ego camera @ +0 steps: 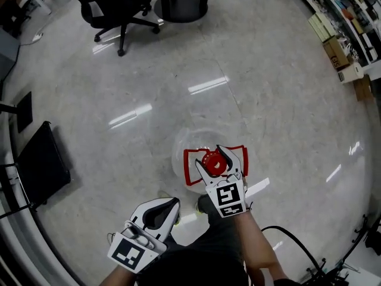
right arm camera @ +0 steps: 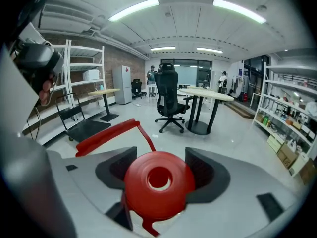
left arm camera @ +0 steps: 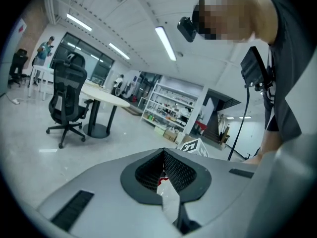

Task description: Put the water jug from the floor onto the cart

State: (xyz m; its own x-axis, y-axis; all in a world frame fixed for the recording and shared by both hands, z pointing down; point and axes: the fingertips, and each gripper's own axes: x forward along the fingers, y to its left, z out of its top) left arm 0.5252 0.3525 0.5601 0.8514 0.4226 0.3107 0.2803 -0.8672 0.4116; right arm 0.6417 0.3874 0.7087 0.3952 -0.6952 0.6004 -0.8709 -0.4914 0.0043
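A clear water jug (ego camera: 186, 143) with a red cap (ego camera: 212, 162) and a red carry handle (ego camera: 191, 162) stands on the floor, right in front of me. My right gripper (ego camera: 216, 159) reaches down over its top, jaws closed around the cap (right arm camera: 158, 182). The handle (right arm camera: 106, 135) sticks out to the left of the jaws in the right gripper view. My left gripper (ego camera: 159, 210) hangs lower left, away from the jug, shut and holding nothing (left arm camera: 166, 175). The black flat cart (ego camera: 41, 159) stands at the left edge of the head view, and appears as the cart (right arm camera: 84, 128) in the right gripper view.
A black office chair (ego camera: 113, 11) and a round table base (ego camera: 181, 5) stand at the far side. Shelves with boxes (ego camera: 339, 34) line the upper right. A black cable (ego camera: 292, 237) loops at the lower right. My shoe (ego camera: 204, 204) is just behind the jug.
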